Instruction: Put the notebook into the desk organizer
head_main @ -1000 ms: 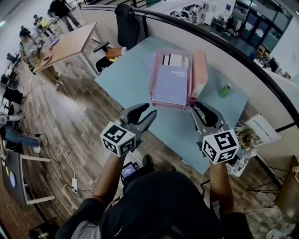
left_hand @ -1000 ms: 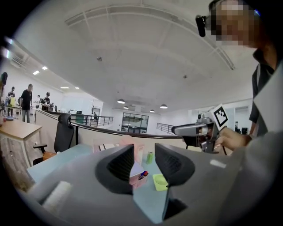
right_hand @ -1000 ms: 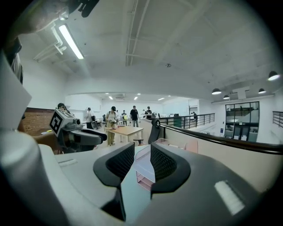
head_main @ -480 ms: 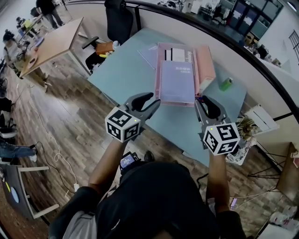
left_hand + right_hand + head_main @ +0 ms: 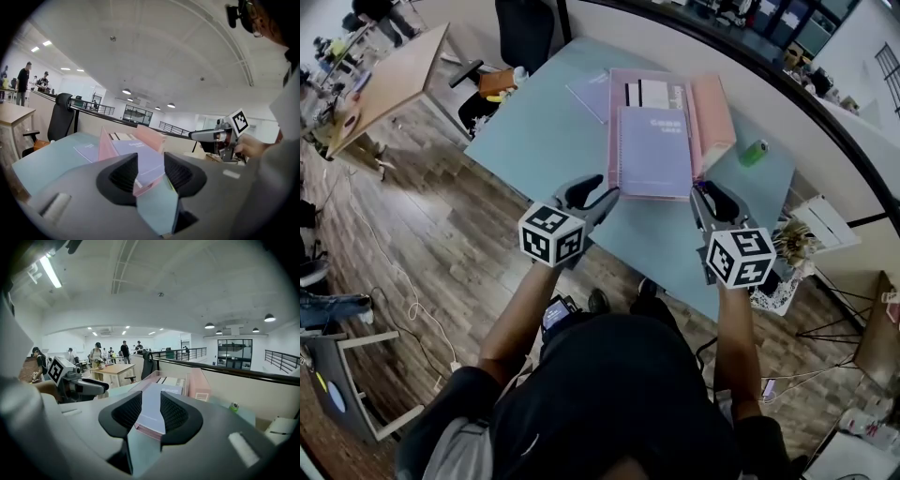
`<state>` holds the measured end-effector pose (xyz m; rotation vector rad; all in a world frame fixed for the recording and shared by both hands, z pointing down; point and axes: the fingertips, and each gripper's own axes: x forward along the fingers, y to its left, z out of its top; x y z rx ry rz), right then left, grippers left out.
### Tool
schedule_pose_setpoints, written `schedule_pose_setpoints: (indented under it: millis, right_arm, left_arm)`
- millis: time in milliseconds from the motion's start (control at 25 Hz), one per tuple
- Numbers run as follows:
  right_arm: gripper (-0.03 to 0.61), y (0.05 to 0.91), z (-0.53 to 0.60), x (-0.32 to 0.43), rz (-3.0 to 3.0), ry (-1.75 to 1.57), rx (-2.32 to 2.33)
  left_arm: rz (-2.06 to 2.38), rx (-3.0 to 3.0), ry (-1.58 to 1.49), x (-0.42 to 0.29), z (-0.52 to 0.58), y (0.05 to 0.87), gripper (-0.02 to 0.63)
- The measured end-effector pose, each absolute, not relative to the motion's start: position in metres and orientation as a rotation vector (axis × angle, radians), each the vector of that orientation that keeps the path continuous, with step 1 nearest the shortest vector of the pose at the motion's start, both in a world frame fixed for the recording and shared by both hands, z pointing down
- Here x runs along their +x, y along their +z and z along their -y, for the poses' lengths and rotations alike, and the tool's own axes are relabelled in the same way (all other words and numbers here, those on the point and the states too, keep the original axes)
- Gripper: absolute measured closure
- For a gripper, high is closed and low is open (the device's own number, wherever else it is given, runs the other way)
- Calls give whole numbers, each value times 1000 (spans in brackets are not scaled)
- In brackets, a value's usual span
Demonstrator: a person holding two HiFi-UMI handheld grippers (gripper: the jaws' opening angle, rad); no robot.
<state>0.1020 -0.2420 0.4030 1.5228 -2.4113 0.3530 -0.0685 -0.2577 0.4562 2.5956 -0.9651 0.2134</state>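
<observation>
A purple notebook (image 5: 654, 150) lies flat on the pink desk organizer (image 5: 714, 105) on the pale blue table (image 5: 544, 131). My left gripper (image 5: 592, 195) hovers just off the organizer's near left corner, jaws apart and empty. My right gripper (image 5: 711, 199) hangs off the near right corner; its jaws are opening with nothing between them. In the left gripper view the notebook (image 5: 136, 147) and organizer (image 5: 152, 135) show beyond my left gripper (image 5: 150, 161). The right gripper view frames the notebook (image 5: 165, 389) beyond my right gripper (image 5: 151, 401).
A second thin purple booklet (image 5: 589, 94) lies left of the organizer. A green bottle (image 5: 753, 153) rests on the table's right side. An office chair (image 5: 523, 33) stands at the far corner, a wooden table (image 5: 394, 80) to the left. A glass rail runs behind the table.
Both grippers have moved forward to the organizer's near edge. The notebook has stayed flat on the organizer.
</observation>
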Motion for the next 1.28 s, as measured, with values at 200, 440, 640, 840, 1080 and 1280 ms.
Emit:
schedule_pose_setpoints:
  millis: [200,440,640,840,1080,1280]
  right_arm:
    - [456,436,260,109,2399,456,1473]
    - [420,473,279,116,2377,570,1414]
    - [390,504,284,122,2343,699,1386]
    - [357,526,285,121,2370,881,1354]
    - [344,550,289,117,2369,1065,1330]
    - [345,562,294,115,2372,1195,1300]
  left_arm:
    - [1032,2491,232,-69,273,485,419]
    - [1083,2369,240,-66,289,520,403]
    - [1086,2280,213,-64,292,541,383]
    - [1104,2198,171,-60,295,556,374]
    - [1049,2147,139,-51,296,569,376]
    - [1012,2119,109,-45,296,572,376]
